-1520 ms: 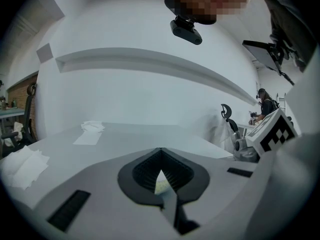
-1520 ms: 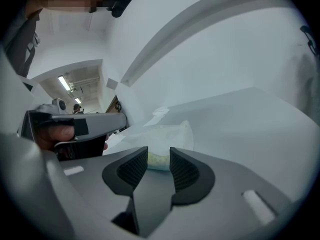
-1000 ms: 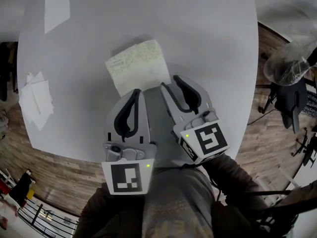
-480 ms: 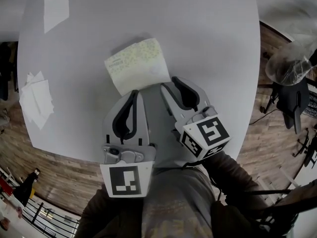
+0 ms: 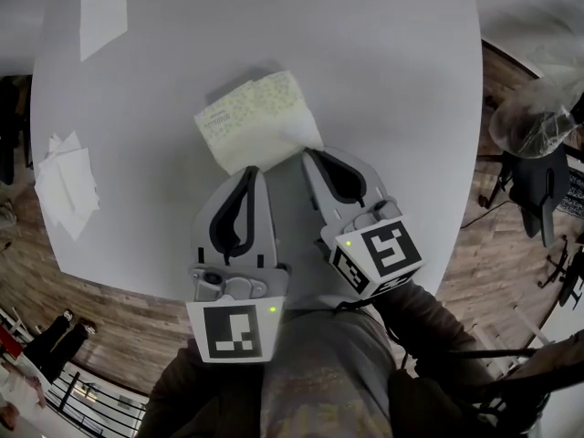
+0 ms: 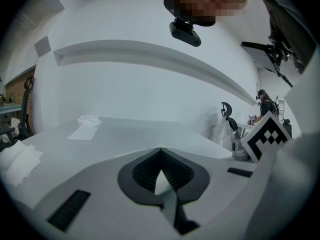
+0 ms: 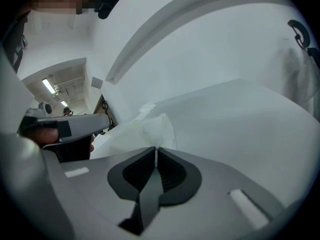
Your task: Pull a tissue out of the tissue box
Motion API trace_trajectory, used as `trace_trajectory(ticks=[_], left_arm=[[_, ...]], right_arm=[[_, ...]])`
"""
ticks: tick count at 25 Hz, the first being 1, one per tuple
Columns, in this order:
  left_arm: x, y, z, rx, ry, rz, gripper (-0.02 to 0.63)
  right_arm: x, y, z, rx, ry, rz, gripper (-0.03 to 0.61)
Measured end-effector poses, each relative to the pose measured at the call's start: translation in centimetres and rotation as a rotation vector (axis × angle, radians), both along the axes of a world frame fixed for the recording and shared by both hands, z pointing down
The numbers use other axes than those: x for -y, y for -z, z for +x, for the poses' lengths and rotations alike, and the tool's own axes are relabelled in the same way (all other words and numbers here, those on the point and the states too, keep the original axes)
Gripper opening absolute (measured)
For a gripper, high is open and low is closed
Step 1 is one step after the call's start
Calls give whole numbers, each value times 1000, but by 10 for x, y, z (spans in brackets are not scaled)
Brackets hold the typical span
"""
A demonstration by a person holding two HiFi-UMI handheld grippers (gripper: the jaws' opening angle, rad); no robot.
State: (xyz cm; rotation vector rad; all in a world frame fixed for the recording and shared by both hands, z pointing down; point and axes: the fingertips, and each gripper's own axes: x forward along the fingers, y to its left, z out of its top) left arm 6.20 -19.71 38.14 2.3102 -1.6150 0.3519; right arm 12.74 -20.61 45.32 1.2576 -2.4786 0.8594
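A soft tissue pack with a pale green print lies on the white round table. A white tissue sticks out of its right end. My right gripper has just been closing, and its pads now pinch the near corner of that tissue. In the right gripper view the jaws meet with a thin white edge between them. My left gripper is shut at the pack's near edge, and a pale wedge of the pack shows between its pads.
Loose tissues lie at the table's left edge and far left corner. The table's near edge runs just under both grippers. A chair with a clear plastic bag stands on the wooden floor to the right.
The right gripper's jaws have gone from wide open to shut on the tissue's corner. The tissue's corner now reaches out to the right gripper's tips. The left gripper has stayed put.
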Motion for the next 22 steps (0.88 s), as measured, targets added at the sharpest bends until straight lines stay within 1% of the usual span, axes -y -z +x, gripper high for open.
trace_trajectory(ticks=[2,8,14,22], left_arm=[[0,1,0,-2,-2,1,-2],[-1,6,1,-6,-7,11,-2],[-5,19,2,-14,-4,33,-2],[-5,44,-4,-11,10,67,-2]], right_arm=[[1,4,1,-5,-7,13,3],[0,19,2,1,-8,46,2],[-2,55,-5,34,5,93,2],[3,108,-25,59,45,154,2]])
